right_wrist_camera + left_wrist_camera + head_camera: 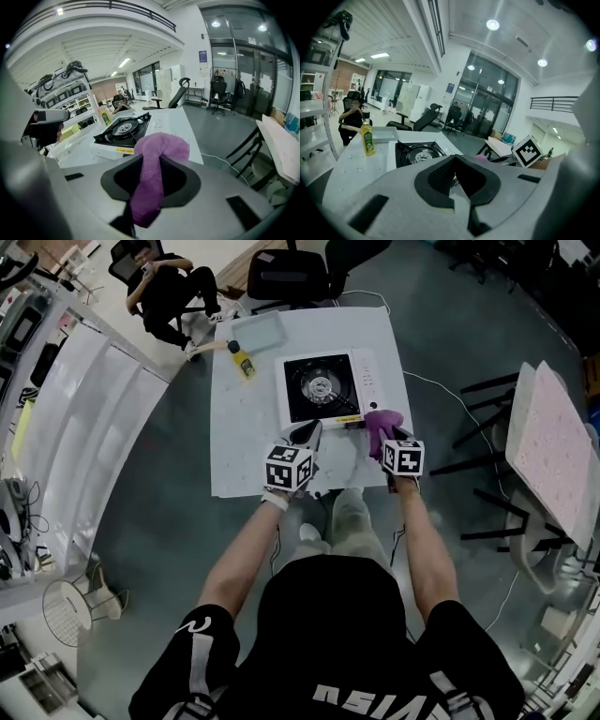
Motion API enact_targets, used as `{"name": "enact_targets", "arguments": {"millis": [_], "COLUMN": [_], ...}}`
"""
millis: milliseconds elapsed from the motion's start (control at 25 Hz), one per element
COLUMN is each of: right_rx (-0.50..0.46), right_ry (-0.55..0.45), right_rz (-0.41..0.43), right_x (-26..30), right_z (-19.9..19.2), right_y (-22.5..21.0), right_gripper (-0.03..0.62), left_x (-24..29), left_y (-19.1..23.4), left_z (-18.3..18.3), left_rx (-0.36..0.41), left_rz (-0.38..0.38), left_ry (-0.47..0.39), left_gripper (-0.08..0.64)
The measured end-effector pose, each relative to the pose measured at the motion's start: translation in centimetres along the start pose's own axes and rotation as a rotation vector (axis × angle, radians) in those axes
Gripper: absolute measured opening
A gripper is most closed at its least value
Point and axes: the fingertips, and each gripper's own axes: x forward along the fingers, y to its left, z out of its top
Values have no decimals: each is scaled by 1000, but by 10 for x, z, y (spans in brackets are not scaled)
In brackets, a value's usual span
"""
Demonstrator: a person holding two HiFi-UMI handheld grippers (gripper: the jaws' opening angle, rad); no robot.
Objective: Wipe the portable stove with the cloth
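The portable stove (323, 387) is white with a black burner top and stands on the far half of the white table (244, 446). My right gripper (386, 435) is shut on a purple cloth (382, 420), just off the stove's near right corner. In the right gripper view the cloth (159, 150) bulges out past the jaws, with the stove (123, 129) ahead on the left. My left gripper (309, 430) hovers at the stove's near edge, its jaws together and holding nothing. In the left gripper view the stove (419, 153) lies just beyond the tips.
A yellow oil bottle (242, 360) and a shallow tray (258, 331) sit at the table's far left. A person in an office chair (169, 292) sits beyond the table. A black chair (286, 273) stands behind it, and folded tables (548, 442) stand to the right.
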Motion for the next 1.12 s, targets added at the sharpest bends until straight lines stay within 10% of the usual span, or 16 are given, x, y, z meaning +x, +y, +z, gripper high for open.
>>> {"name": "enact_targets", "arguments": {"millis": [1120], "right_rx": [-97], "right_ry": [139], "right_rz": [204], "right_x": [145], "right_z": [91], "right_y": [-29], "right_gripper": [106], "left_x": [127], "left_y": [56], "left_z": [63], "left_rx": [-66], "left_rz": [134], "left_ry": [19], "left_gripper": [9]}}
